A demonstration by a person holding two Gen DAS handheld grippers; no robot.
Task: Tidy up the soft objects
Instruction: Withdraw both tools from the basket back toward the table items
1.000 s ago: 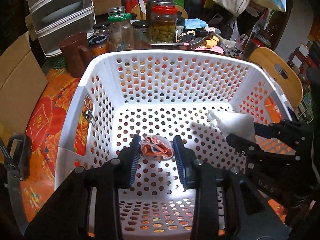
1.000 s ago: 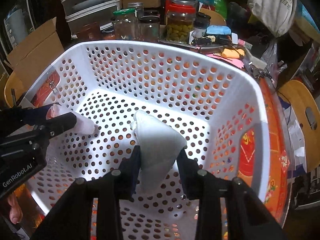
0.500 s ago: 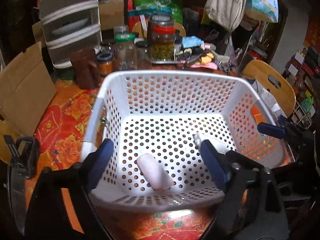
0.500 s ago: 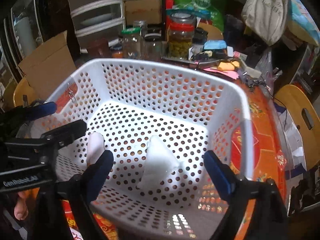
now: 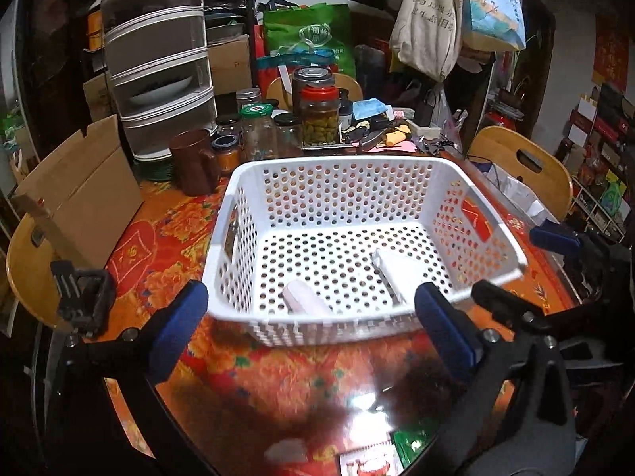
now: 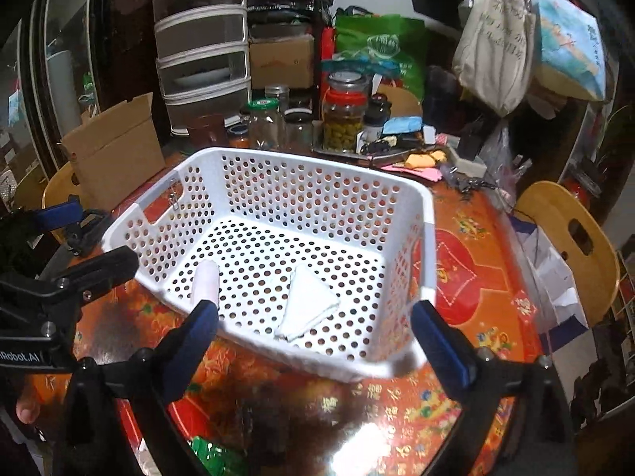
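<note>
White perforated basket (image 5: 349,166) sits on the red floral table (image 5: 166,238), holds 2 soft items on its floor: pink roll (image 5: 303,299) near-left, white folded cloth (image 5: 401,273) to its right, apart from each other, neither touching a wall as far as I can tell. From my R cam same basket (image 6: 317,170), pink roll (image 6: 205,283) at left, white folded cloth (image 6: 307,305) mid-floor, triangle-ish shape.

My left gripper (image 5: 305,329) is spread wide, nothing in it, blue pads (image 5: 178,323) outside the basket's near rim, one off each near corner. Pink roll lies just past the rim, between the pads but inside the basket, not touched. My right gripper (image 6: 317,345) also spread wide and empty, its pads (image 6: 436,347) flanking the near rim; white cloth sits in the basket just beyond, between them, no contact. R gripper body shows at the right edge of the L cam, L gripper at left edge of R cam.

Far side of table: glass jars (image 5: 319,117), some w/ contents, brown mug (image 5: 194,160), cardboard box (image 5: 75,194) at left, stacked drawers (image 5: 158,67) behind
</note>
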